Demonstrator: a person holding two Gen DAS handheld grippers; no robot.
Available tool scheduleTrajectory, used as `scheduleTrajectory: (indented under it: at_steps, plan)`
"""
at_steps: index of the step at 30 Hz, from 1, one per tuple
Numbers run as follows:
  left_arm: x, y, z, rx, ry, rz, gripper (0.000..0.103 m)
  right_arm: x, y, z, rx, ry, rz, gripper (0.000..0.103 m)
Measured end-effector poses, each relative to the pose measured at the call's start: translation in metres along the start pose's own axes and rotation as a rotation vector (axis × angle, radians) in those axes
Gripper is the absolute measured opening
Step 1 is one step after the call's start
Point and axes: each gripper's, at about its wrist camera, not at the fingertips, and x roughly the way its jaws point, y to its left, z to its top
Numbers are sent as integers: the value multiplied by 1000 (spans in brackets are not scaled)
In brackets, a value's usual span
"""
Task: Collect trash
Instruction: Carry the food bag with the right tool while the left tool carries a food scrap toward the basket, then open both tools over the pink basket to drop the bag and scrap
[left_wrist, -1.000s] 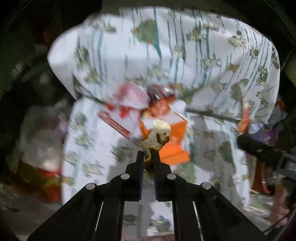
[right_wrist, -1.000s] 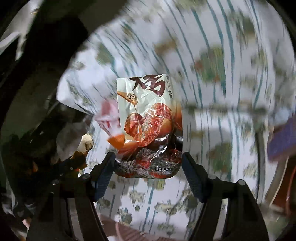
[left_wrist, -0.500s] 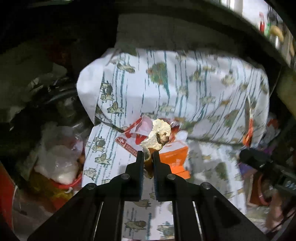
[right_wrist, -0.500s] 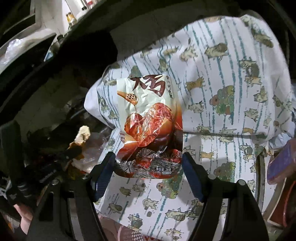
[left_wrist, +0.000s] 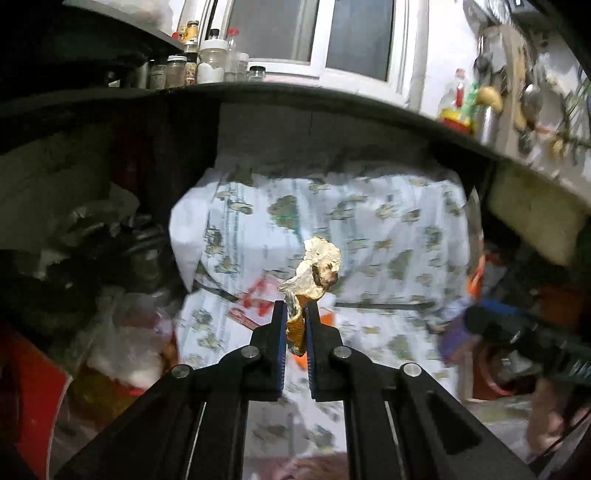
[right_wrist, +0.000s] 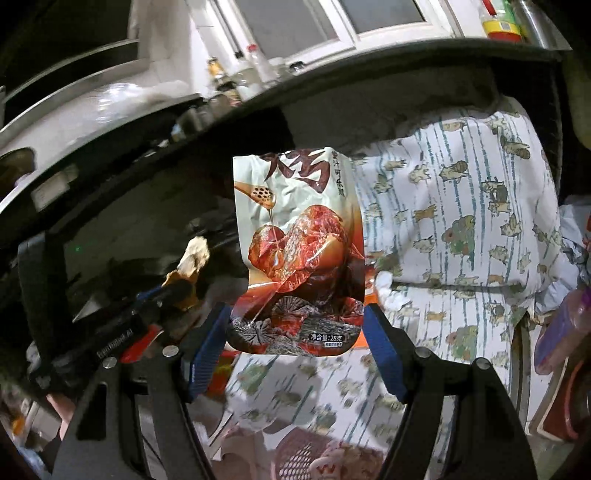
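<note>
My left gripper (left_wrist: 295, 314) is shut on a pale yellow, orange-based food scrap (left_wrist: 316, 266) that sticks up past the fingertips. In the right wrist view the same scrap (right_wrist: 194, 256) shows at the left, in the left gripper (right_wrist: 173, 290). A red and white snack wrapper (right_wrist: 299, 251) with printed characters stands upright in my right gripper (right_wrist: 295, 332), its lower edges caught between the blue pads. Part of the right gripper's black body (left_wrist: 517, 336) is blurred at the right of the left wrist view. Both grippers hang in front of a bundle under patterned cloth (left_wrist: 351, 221).
Red and orange wrappers (left_wrist: 258, 301) lie on the patterned cloth (right_wrist: 461, 221). A dark counter edge (left_wrist: 295, 94) runs above, with jars (left_wrist: 210, 59) and a window behind. A plastic bag (left_wrist: 122, 354) and dark clutter sit at the left, a pink basket (right_wrist: 295, 458) below.
Both grippers have risen and pulled back from the cloth bundle, each with its item still in it. The counter, jars and window have come into view above.
</note>
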Motion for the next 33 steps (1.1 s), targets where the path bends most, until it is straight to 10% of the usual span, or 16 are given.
scheduleTrajectory:
  at_steps: [10,33]
  plan:
    - [-33,-13,-45,-25,163,-17,10,-32,15,-64,65,69,3,72]
    - [47,25,-166,-79,574,-52,10,76,-33,-222,227,622,-25,72]
